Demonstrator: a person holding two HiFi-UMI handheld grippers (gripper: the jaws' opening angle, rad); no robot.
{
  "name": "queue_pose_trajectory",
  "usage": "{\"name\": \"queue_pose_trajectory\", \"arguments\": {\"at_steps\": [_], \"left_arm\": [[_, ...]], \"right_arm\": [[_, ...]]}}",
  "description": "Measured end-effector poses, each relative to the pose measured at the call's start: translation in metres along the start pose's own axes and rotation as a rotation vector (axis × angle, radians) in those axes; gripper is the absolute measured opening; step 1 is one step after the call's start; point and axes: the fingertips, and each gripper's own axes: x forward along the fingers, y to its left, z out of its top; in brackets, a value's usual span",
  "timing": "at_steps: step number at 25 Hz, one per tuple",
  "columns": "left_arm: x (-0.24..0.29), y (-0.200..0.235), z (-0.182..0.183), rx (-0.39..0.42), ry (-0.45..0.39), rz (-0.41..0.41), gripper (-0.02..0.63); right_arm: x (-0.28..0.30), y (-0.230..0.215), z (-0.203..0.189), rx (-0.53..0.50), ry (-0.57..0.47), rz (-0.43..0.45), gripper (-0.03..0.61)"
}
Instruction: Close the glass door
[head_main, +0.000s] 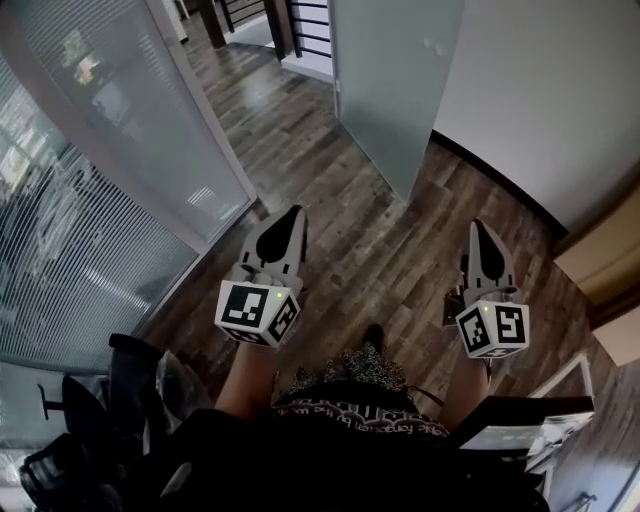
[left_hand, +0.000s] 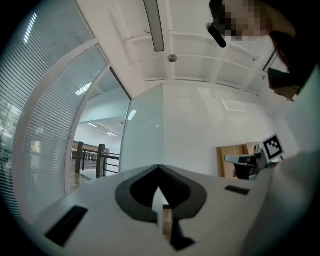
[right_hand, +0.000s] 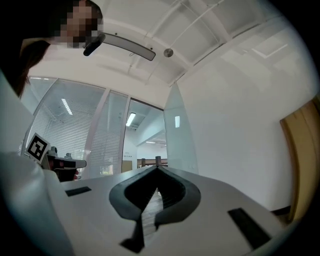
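- Left gripper and right gripper are held over the wood floor, well apart, jaws clenched together on nothing.
- Glass door stands open, far centre, beside the white wall, apart from both grippers.

Bright, even light; both gripper views fisheye-warped, corners black.

We log the glass door ahead, standing open between the partition on the left and the wall on the right, with a railing behind the opening. Left gripper and right gripper sit side by side, well apart, above the floor before the door. A chair is at our near left and a cabinet at far right.
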Motion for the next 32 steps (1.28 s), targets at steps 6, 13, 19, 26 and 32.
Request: {"name": "queue_pose_trajectory", "arguments": {"at_steps": [6,13,19,26,32], "left_arm": [[0.086,0.023,-0.001,0.02,-0.003,0.051,-0.002],[0.179,0.039,0.002,0.025,-0.018,0.097,-0.002],[0.236,0.051,-0.01,0.023,0.009,0.095,-0.002],[0.317,0.089,-0.018,0.021,0.005,0.074,-0.002],[0.396,0.135,-0.014,0.032,-0.02,0.043,-0.002]], "right_arm": [[0.091,-0.053,-0.008,-0.021,0.008,0.031,0.003],[0.182,-0.105,-0.015,-0.05,0.021,0.08,0.003],[0.238,-0.137,-0.035,-0.024,0.04,0.084,0.003],[0.313,-0.165,-0.054,-0.019,0.046,0.055,0.003],[0.388,-0.192,-0.057,-0.036,0.041,0.009,0.003]]}}
